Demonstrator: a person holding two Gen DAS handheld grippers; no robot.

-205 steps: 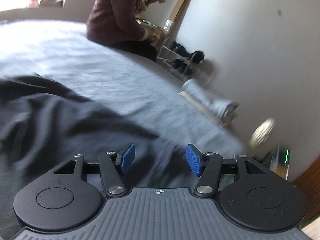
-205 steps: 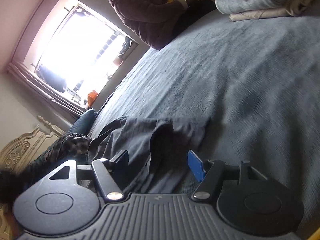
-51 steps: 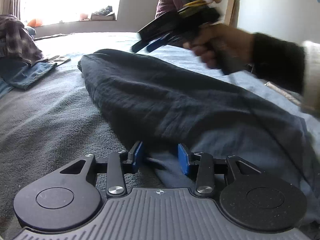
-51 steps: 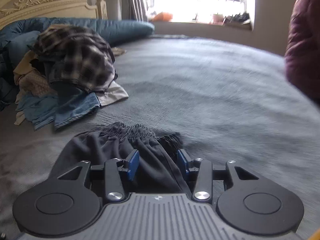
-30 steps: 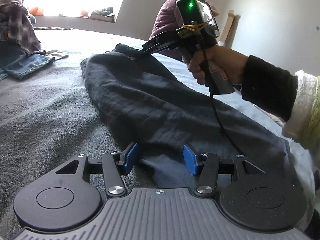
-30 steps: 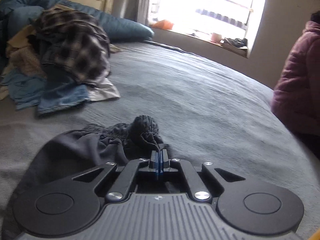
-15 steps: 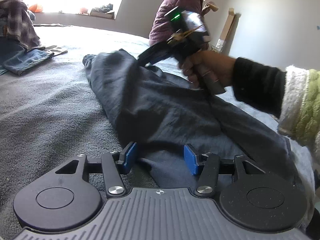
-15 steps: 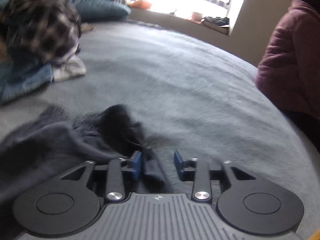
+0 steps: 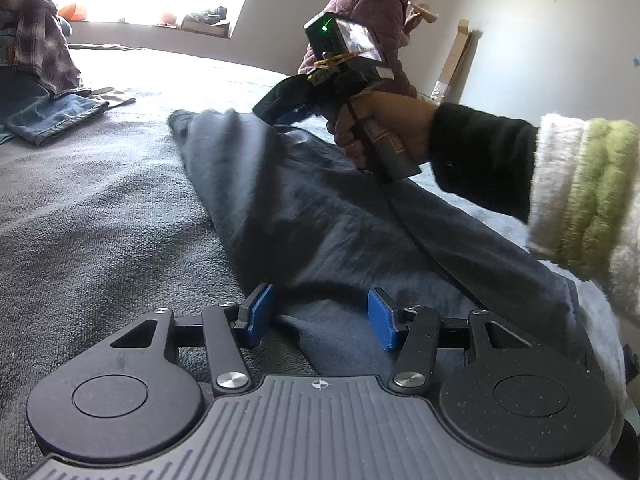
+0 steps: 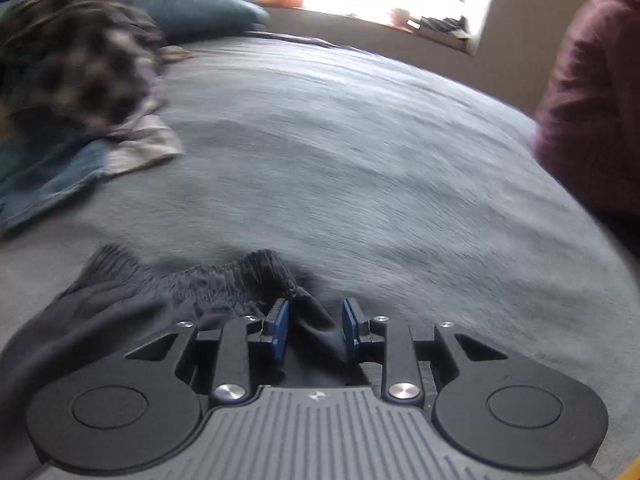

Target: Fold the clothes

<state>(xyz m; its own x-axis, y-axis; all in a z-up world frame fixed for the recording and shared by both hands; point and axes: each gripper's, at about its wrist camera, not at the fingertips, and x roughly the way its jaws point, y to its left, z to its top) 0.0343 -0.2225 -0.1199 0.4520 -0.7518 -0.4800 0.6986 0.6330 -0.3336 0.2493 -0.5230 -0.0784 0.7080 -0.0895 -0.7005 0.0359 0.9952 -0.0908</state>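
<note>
Dark grey trousers [image 9: 304,208] lie stretched out on the grey bed cover [image 9: 88,208]. My left gripper [image 9: 320,318] is open at the near leg end, its blue pads on either side of the hem fabric. In the right wrist view my right gripper [image 10: 314,330] is open over the gathered elastic waistband [image 10: 224,280], with a fold of dark cloth lying between its pads. The right gripper also shows in the left wrist view [image 9: 288,104], held in a hand above the far end of the trousers.
A pile of unfolded clothes with a plaid shirt [image 10: 76,68] and blue jeans [image 10: 44,176] lies at the left by a blue pillow [image 10: 208,16]. A person in a maroon jacket [image 9: 372,12] sits at the far edge of the bed, near the wall.
My right gripper, shut on the waistband a second ago, has opened and drawn back a little. The waistband has dropped flat onto the bed. My left gripper has stayed open at the hem.
</note>
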